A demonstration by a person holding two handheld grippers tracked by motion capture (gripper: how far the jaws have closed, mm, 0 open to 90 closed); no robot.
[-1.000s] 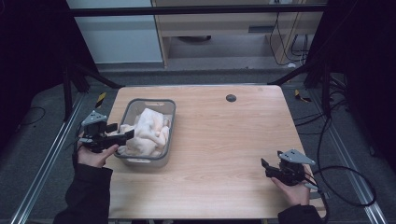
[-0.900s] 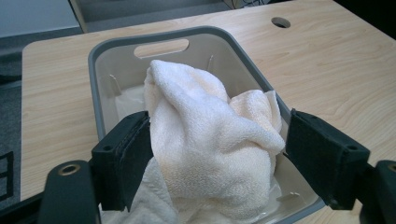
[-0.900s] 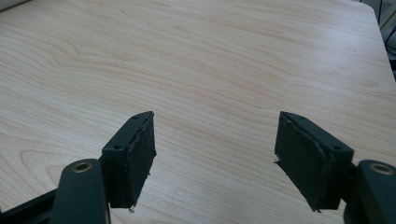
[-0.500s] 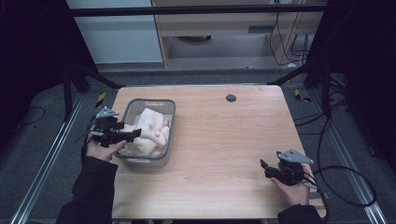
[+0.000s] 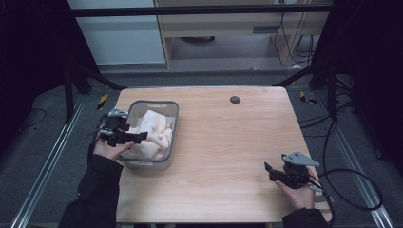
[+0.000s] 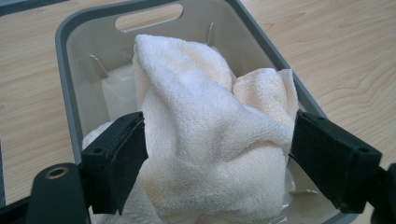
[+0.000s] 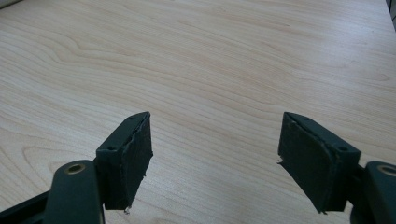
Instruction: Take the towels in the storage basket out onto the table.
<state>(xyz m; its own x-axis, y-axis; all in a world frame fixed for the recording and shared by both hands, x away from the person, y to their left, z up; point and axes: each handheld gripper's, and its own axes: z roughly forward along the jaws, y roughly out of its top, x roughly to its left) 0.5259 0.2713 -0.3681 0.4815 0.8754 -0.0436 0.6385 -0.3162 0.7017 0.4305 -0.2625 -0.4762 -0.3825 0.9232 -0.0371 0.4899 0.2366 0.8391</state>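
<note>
your right gripper (image 5: 272, 172) hovers low over the bare wooden table (image 5: 228, 142) near its front right corner, jaws spread wide with nothing between them. farther in at the left, your left gripper (image 6: 217, 154) reaches over the near rim of the grey plastic basket (image 5: 172, 110), its jaws wide apart on either side of a raised fold of the white towel (image 6: 205, 140) heaped inside. whether the pads (image 6: 122, 156) press the cloth cannot be told. a small dark disc (image 5: 235, 99) sits near the table's far edge.

Cream-white towel (image 6: 205, 140) in grey basket (image 5: 164, 107); pale, wood-grained worktop (image 5: 228, 142) with a black round spot (image 5: 235, 99); black tools.
</note>
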